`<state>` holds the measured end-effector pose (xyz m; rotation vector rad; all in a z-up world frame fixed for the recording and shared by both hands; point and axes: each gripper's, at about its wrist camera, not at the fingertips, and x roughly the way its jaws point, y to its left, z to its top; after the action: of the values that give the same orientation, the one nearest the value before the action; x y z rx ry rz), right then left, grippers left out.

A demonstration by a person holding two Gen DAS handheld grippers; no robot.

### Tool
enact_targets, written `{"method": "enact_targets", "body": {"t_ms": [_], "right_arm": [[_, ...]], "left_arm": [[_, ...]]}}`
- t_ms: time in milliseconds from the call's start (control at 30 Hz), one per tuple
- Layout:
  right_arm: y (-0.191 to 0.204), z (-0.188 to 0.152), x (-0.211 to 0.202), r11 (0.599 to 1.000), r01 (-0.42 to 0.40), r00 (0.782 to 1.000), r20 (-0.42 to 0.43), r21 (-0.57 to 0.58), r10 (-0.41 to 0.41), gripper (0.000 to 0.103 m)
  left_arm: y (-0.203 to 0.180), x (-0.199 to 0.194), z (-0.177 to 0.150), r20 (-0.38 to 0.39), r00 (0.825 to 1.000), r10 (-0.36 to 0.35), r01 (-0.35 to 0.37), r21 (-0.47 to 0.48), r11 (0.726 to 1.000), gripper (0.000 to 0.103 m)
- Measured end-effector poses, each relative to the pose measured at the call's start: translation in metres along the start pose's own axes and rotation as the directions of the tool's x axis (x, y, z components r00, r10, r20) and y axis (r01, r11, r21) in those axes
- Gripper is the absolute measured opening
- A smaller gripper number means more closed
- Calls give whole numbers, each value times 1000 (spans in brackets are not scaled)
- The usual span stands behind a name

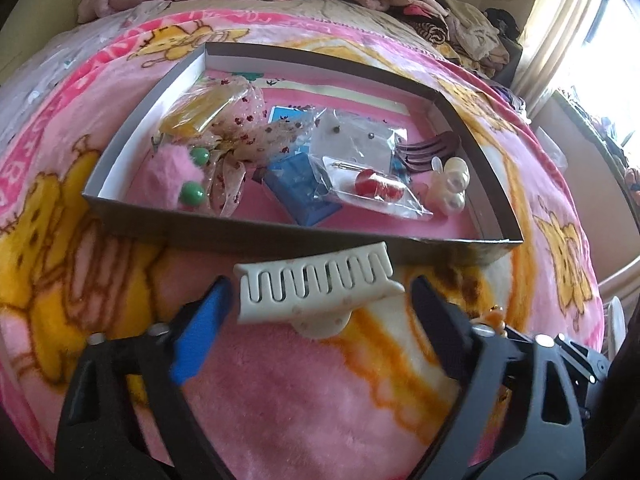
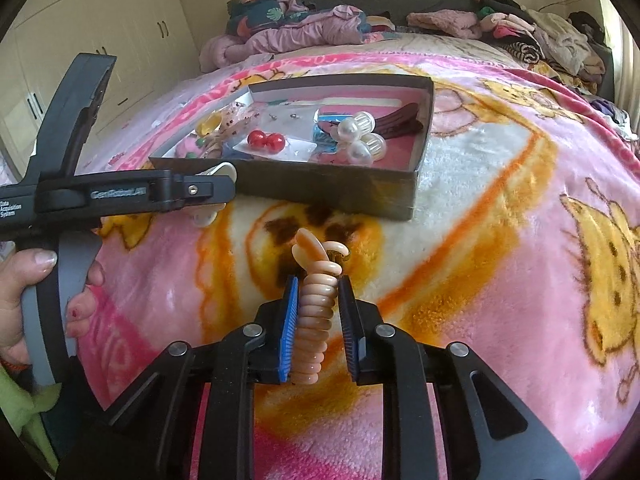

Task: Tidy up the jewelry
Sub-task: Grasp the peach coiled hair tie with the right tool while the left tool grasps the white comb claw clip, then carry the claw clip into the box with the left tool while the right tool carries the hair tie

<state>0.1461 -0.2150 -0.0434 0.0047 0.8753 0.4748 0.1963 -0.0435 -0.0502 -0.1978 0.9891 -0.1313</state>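
Currently collecting: right tongs (image 2: 318, 320) clenched on peach spiral hair clip (image 2: 316, 304); left tongs (image 1: 316, 312) released astride cream claw clip (image 1: 316, 288); next, grip it, then grey box (image 1: 280, 236).

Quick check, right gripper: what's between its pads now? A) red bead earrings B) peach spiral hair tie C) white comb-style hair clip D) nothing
B: in the right wrist view the right gripper has its blue pads closed against the sides of the peach spiral hair tie; the white hair clip lies on the blanket between the left gripper's open fingers, untouched.
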Motion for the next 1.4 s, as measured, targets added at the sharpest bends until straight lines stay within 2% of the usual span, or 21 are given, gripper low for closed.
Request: {"method": "enact_targets", "body": {"t_ms": [233,667,1400], "right_arm": [[6,3,-1,1000,-16,1000,2,-21,16,20],[24,25,-12,997,-52,998,28,-56,54,19],[46,82,-17,994,-45,993,103,-104,56,19]], "left_arm": [[-2,-3,-2,6,1000,-10,10,32,999,67],[1,-43,-2,79,997,-10,2,103,995,67],[29,-73,33,141,990,2,-15,90,996,67]]}}
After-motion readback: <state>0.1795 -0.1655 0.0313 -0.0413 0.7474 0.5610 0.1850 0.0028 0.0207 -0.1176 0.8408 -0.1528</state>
